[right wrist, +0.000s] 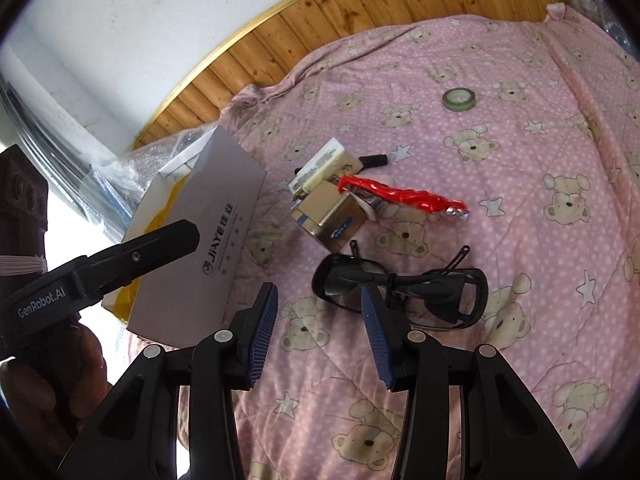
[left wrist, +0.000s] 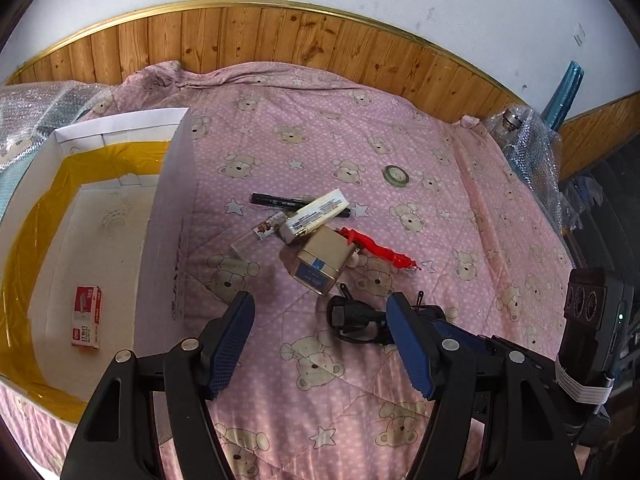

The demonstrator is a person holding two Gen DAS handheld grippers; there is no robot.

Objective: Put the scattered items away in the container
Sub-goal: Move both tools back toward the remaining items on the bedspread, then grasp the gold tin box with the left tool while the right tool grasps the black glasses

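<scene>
Both grippers open above the pile, one carton in the box

Broadly, a pink quilt [left wrist: 400, 168] printed with bears and stars covered the bed, with wood panelling [left wrist: 280, 36] and a white wall behind it. At the quilt's left edge sat the white box [left wrist: 168, 216], lined with yellow film; a small red-and-white carton [left wrist: 87, 316] lay flat on its floor. In the right wrist view the box's outer wall bore printed lettering, and the left gripper's black body crossed in front of it.

Right of the box lay the scattered things in one loose heap. Nearest the grippers were black sunglasses [right wrist: 400, 284], arms folded up, apart from the rest. Beyond them a tan tin [left wrist: 320, 260] lay tilted, touching a cream box [left wrist: 316, 216] that leaned over it. A black pen [left wrist: 280, 201] ran behind the cream box, and a red wrapper [left wrist: 376, 248] stretched rightward from the tin. A small printed packet [left wrist: 266, 230] lay just left of the cream box. Well apart, farther back, sat a tape roll [left wrist: 395, 175], flat on the quilt.

The left gripper [left wrist: 320, 340] hung spread wide and empty, over bare quilt near the box wall. The right gripper [right wrist: 318, 332] was likewise spread and holding nothing, its right finger [right wrist: 378, 340] overlapping the sunglasses in view; whether it touched them I could not tell
</scene>
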